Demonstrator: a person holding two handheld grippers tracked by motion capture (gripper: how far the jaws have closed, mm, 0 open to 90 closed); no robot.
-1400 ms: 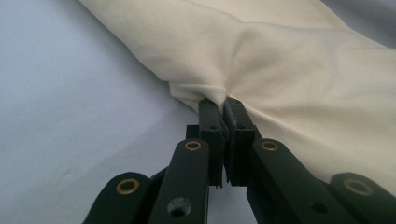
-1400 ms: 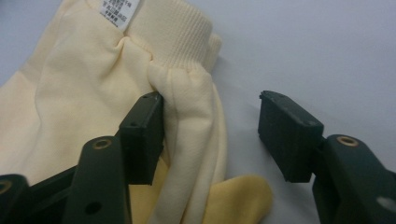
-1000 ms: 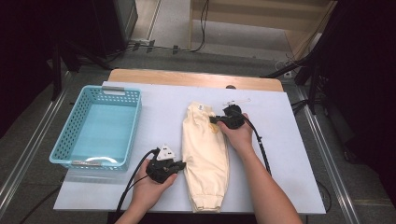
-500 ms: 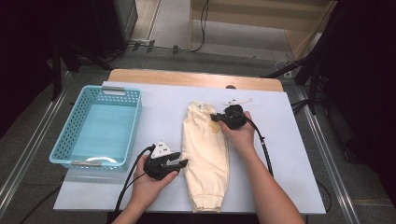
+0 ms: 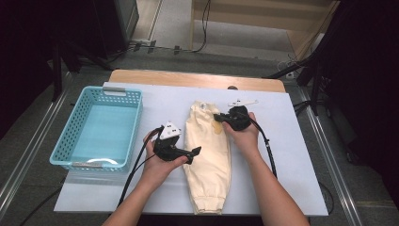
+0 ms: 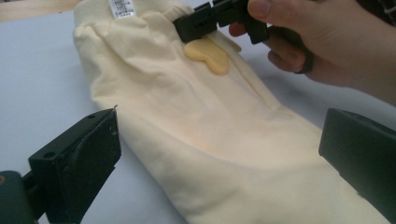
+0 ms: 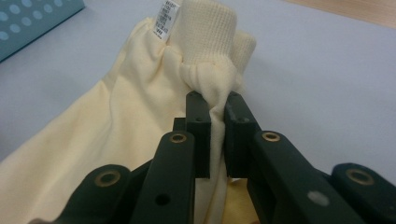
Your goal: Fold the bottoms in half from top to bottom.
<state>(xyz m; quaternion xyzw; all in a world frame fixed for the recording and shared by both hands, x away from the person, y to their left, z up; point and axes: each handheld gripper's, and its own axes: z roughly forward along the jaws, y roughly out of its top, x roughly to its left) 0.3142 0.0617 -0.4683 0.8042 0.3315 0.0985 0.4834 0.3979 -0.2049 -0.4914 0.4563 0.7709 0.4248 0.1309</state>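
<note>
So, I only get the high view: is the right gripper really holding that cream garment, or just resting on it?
Observer: Holding it. Up close, the right gripper has its jaws shut on a bunch of the garment just below its ribbed band.
Operator: And the other one?
Observer: The left gripper has just been opening. Its jaws stand wide apart, and the garment lies ahead between them without touching them.
Operator: Anything on the cloth I'd miss from up here?
Observer: A white printed label is sewn in at the band. The print is too small to read.
</note>
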